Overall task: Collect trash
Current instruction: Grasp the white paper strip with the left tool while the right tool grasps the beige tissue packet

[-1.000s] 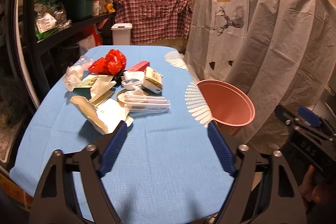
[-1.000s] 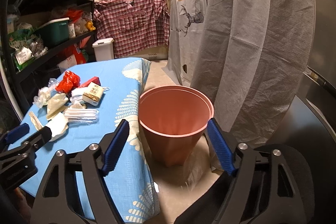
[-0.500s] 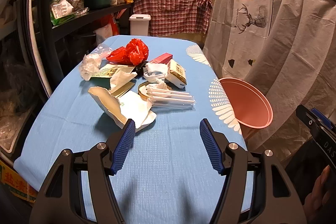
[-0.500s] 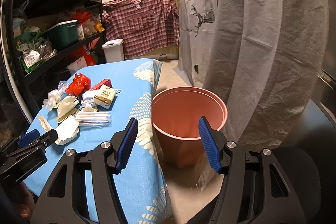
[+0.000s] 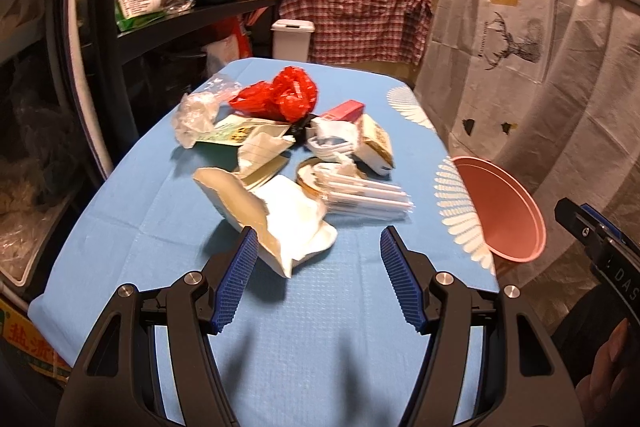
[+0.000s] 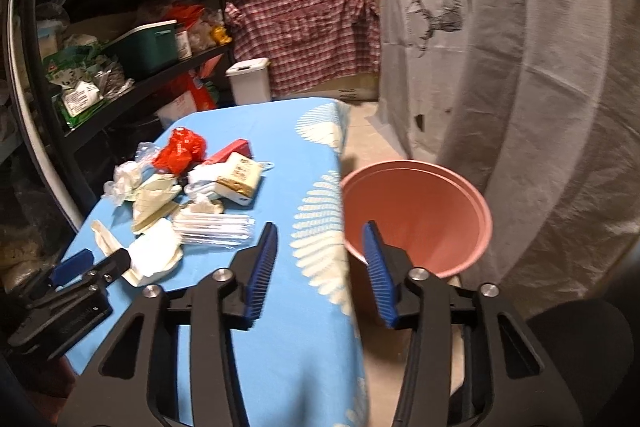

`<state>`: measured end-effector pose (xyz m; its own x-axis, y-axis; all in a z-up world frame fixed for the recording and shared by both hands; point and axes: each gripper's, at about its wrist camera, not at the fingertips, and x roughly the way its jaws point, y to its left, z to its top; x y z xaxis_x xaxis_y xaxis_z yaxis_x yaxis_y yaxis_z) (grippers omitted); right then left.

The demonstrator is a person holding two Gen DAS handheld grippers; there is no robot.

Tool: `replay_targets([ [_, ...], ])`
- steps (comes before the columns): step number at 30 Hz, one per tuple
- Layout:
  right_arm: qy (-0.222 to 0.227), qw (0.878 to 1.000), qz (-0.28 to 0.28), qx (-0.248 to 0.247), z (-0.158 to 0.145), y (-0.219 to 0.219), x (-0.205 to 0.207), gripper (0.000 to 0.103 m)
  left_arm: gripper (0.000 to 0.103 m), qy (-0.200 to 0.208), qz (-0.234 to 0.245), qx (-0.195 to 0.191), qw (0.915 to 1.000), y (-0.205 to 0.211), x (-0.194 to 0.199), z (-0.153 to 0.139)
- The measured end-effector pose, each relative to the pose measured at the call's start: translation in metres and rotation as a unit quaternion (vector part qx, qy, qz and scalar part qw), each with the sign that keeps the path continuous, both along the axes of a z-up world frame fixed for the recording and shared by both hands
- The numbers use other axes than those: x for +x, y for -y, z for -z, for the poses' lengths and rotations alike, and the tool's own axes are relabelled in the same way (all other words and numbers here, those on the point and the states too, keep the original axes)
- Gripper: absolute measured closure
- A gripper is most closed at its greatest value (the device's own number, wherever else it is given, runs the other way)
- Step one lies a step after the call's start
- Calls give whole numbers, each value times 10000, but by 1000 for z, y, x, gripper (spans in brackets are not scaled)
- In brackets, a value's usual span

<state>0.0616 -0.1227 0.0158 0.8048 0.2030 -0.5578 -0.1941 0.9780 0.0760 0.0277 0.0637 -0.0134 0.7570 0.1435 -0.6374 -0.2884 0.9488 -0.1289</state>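
A heap of trash lies on the blue tablecloth [image 5: 320, 327]: a torn white paper wrapper [image 5: 280, 223] nearest me, a clear pack of white sticks [image 5: 368, 197], a red plastic bag [image 5: 280, 97], crumpled clear plastic [image 5: 196, 115] and a small carton [image 5: 374, 145]. My left gripper [image 5: 316, 251] is open just short of the white wrapper, with nothing between its fingers. My right gripper [image 6: 320, 245] hovers over the table's right edge with its jaws closing on nothing. The pink bin [image 6: 416, 215] stands on the floor right of the table, also pink bin [image 5: 500, 207].
Dark shelves [image 5: 160, 11] loaded with bags and a green box run along the left. A white pedal bin [image 5: 290, 39] and a plaid shirt [image 5: 356, 15] stand behind the table. Grey sheeting [image 6: 540, 87] hangs at the right, close behind the pink bin.
The left gripper has moved forward toward the trash heap and narrowed slightly. The right gripper has swung left from the bin toward the table's edge, its jaws narrowing.
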Motion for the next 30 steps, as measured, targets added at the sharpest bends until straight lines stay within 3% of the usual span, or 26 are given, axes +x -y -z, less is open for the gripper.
replay_targets([
  [8, -174, 9993, -314, 131, 7, -29, 23, 67, 40, -41, -551, 3, 9985, -24, 2, 2],
  [16, -355, 9972, -616, 211, 18, -57, 47, 66, 41, -193, -716, -221, 9970, -43, 18, 12],
  [20, -541, 9955, -740, 248, 27, -72, 66, 64, 78, -272, -788, -195, 9963, -50, 28, 17],
  [24, -720, 9934, -830, 319, 35, -86, 92, 56, 92, -265, -979, -150, 9947, -57, 31, 17],
  [30, -1051, 9896, -833, 523, 49, -103, 136, 51, 101, -123, -1212, -13, 9925, -64, 32, 11],
])
